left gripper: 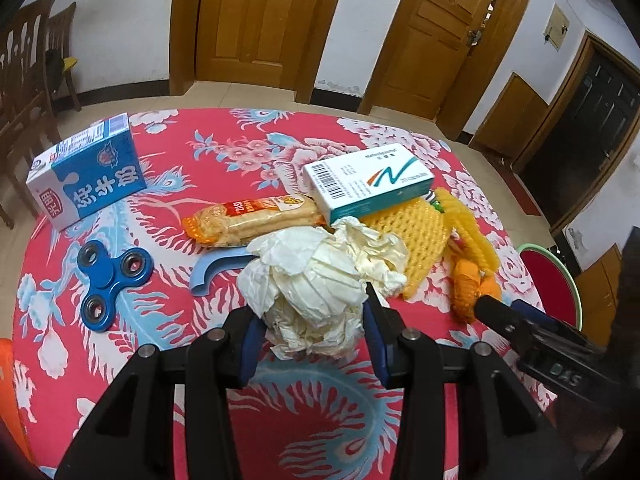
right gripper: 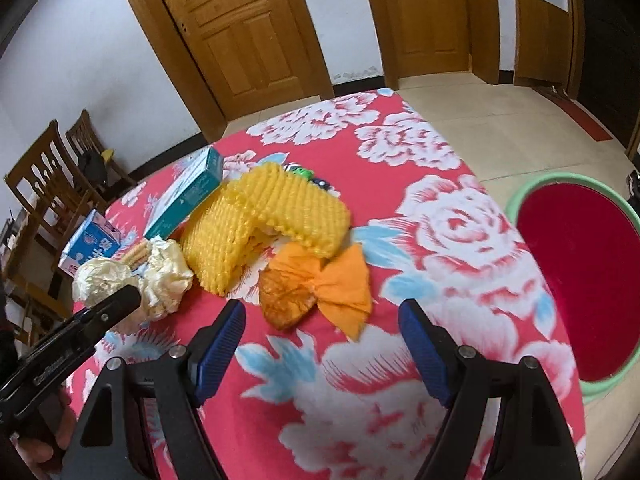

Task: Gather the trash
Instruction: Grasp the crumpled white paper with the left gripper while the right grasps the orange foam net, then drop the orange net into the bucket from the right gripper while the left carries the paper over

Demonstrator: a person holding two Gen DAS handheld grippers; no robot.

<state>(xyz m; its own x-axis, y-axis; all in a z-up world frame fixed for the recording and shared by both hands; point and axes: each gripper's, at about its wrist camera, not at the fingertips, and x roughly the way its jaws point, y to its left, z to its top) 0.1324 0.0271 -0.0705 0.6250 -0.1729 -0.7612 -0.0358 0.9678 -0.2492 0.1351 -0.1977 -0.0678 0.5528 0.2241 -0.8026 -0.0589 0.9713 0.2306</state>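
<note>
Rubbish lies heaped mid-table on the red flowered tablecloth point(left gripper: 192, 360); the left gripper point(left gripper: 312, 328) is clamped on a crumpled ball of cream tissue paper point(left gripper: 312, 280), its blue pads pressed into both sides; the right gripper point(right gripper: 322, 344) hangs with jaws wide apart and empty just short of a twisted orange paper wrapper point(right gripper: 316, 286), beside yellow foam fruit netting point(right gripper: 264, 220); picking is in hand; next, I judge, the tissue must go to the green-rimmed red basin point(right gripper: 580, 280) off the table's edge.
</note>
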